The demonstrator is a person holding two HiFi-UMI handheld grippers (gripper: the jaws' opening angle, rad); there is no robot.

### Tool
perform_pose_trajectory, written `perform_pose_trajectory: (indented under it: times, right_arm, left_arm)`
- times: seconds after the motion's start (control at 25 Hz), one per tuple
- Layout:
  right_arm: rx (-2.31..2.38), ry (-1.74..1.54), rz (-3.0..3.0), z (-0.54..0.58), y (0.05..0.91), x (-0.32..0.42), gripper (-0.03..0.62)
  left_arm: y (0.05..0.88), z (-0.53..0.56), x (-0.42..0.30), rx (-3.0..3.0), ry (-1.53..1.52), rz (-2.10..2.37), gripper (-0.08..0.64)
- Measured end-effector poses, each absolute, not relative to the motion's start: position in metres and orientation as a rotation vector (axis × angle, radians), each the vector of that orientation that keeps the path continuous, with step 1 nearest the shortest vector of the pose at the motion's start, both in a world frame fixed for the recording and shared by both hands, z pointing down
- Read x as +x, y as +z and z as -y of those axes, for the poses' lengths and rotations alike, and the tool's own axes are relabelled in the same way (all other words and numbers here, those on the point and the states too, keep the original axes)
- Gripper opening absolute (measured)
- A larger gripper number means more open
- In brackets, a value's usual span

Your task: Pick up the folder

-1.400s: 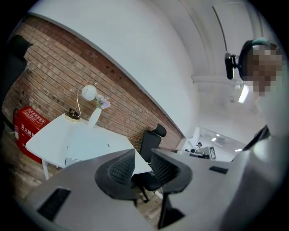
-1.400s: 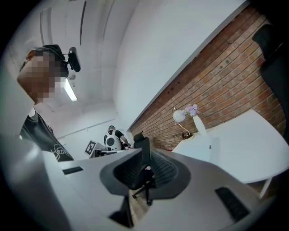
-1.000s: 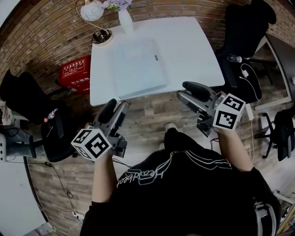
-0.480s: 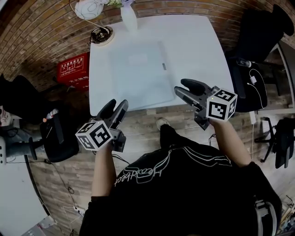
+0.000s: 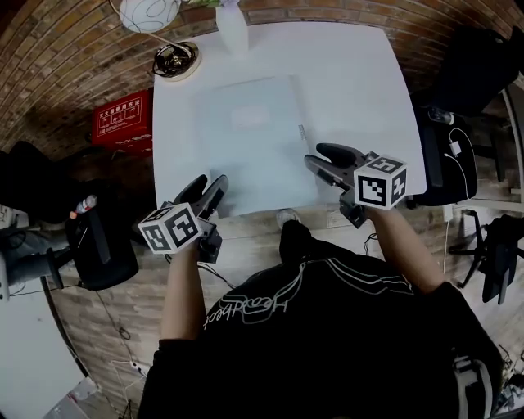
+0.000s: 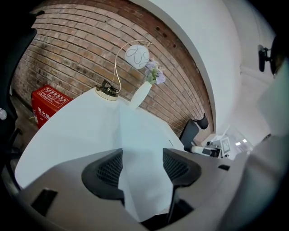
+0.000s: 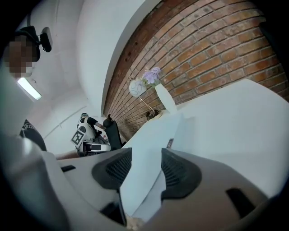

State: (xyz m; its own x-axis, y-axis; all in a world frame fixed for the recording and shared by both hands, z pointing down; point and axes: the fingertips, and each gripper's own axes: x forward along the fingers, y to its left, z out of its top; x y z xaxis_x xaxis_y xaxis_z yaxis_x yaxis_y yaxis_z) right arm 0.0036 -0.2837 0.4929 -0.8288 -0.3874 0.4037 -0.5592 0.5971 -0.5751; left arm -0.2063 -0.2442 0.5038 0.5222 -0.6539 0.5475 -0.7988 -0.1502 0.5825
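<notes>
White characters run across the red box [image 5: 123,121] by my table [image 5: 360,82], too small for me to read. Script lettering crosses my black shirt [image 5: 327,344], upside down and unclear. The folder [image 5: 254,147] bears a small unreadable tag [image 5: 301,131].

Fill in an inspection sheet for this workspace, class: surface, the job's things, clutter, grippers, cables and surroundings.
Surface: white table, mostly bare.
Job's things: pale folder lying flat on the table, not lifted.
Clutter: lamp base and white vase at the table's far edge.
Grippers: left gripper and right gripper both have jaws apart, gripping nothing, at the folder's near corners.
Cables: white cable on the black chair at right.
Surroundings: brick wall, red box on the floor beside the table.
</notes>
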Motion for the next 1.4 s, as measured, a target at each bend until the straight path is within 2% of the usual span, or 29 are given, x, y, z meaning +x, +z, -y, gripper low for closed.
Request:
perform_pose_trajectory:
  times: [0.36, 0.52, 0.68, 1.4]
  right_arm:
    - [0.798, 1.148, 2.482, 0.302, 0.532, -0.005, 0.173]
    - [0.807, 1.136, 2.440, 0.302, 0.543, -0.006, 0.150]
    - [0.826, 1.126, 2.422, 0.304, 0.545, -0.006, 0.137]
    - [0.879, 1.125, 2.407, 0.298, 0.546, -0.003, 0.126]
  left_arm:
    - [0.530, 0.261, -0.213, 1.788, 0.217, 1.180, 0.256]
    - [0.536, 0.260, -0.213, 1.774, 0.217, 1.162, 0.249]
    - [0.538, 0.260, -0.215, 1.774, 0.218, 1.164, 0.219]
    - [0.540, 0.254, -0.212, 1.785, 0.257, 1.202, 0.212]
